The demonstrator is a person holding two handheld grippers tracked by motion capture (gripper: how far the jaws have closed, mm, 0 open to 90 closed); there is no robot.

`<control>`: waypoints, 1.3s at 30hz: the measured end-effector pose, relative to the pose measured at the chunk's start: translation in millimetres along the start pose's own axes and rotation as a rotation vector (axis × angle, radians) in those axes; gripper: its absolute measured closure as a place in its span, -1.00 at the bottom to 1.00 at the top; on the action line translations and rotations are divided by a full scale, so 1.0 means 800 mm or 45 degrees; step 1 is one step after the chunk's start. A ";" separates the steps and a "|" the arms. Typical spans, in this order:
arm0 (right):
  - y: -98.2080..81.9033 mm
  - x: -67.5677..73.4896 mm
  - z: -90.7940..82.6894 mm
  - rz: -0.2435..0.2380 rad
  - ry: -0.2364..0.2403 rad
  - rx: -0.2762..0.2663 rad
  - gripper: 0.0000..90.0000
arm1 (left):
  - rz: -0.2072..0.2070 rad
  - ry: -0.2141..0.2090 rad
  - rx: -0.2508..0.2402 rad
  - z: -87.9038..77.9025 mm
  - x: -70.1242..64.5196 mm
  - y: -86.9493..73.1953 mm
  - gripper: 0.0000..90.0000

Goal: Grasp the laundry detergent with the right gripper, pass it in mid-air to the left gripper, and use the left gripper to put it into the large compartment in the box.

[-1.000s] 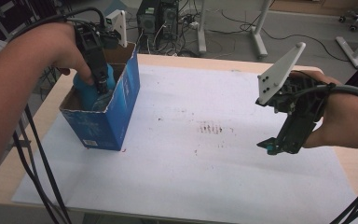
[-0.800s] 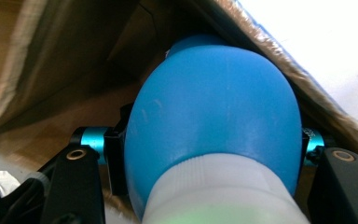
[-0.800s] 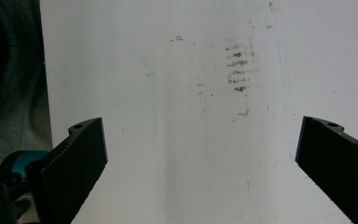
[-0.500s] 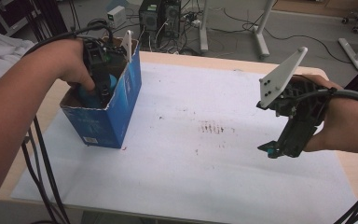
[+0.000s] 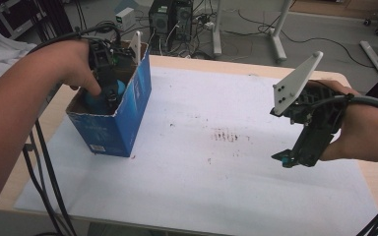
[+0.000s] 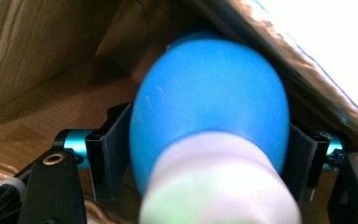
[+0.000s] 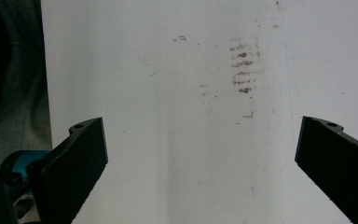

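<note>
Blue and soft-looking, a squeeze bulb (image 6: 209,107) sits right in front of the left gripper view's camera, its pale white neck (image 6: 219,182) pointing back at the lens. It lies between the two black jaws of the left tool (image 5: 109,93). Those jaws have just been opening, at a middling width, and their pads stand at the bulb's flanks. I cannot tell whether they press on it or merely flank it. Brown cardboard walls close in behind the bulb, because the tool reaches down into the open top of a blue carton (image 5: 128,118). That fits letting the bulb go inside the carton, as I judge it.

The carton stands upright at the left of a white sheet (image 5: 202,187) that covers the wooden surface (image 5: 226,66). Well apart at the right, the right tool (image 5: 286,160) hangs above the sheet with its jaws spread wide and nothing between them. It is probably kept out of the way while the left hand works. Brown smudges (image 5: 226,135) mark the sheet between the two. Beyond the far edge, computer towers (image 5: 170,17) stand on the floor.
</note>
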State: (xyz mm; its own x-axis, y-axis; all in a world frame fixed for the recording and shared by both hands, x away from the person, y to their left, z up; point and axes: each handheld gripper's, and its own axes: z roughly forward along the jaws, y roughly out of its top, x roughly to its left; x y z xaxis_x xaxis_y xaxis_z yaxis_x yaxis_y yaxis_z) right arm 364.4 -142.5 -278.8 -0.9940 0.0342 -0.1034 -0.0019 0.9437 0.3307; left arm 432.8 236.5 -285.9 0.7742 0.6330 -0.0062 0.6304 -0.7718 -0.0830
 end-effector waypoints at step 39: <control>-0.004 -0.023 -0.044 -0.034 0.018 0.098 -0.97 | 0.231 0.001 -0.090 -0.121 -0.064 0.012 -0.67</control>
State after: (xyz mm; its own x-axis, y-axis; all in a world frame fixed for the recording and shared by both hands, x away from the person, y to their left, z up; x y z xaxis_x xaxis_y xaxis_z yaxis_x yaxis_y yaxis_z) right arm 378.6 -158.0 -244.9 -0.9952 0.0043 -0.0979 -0.0210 0.9667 0.2549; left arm 405.3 190.8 -189.8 0.8756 0.4829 -0.0137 0.4828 -0.8757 -0.0106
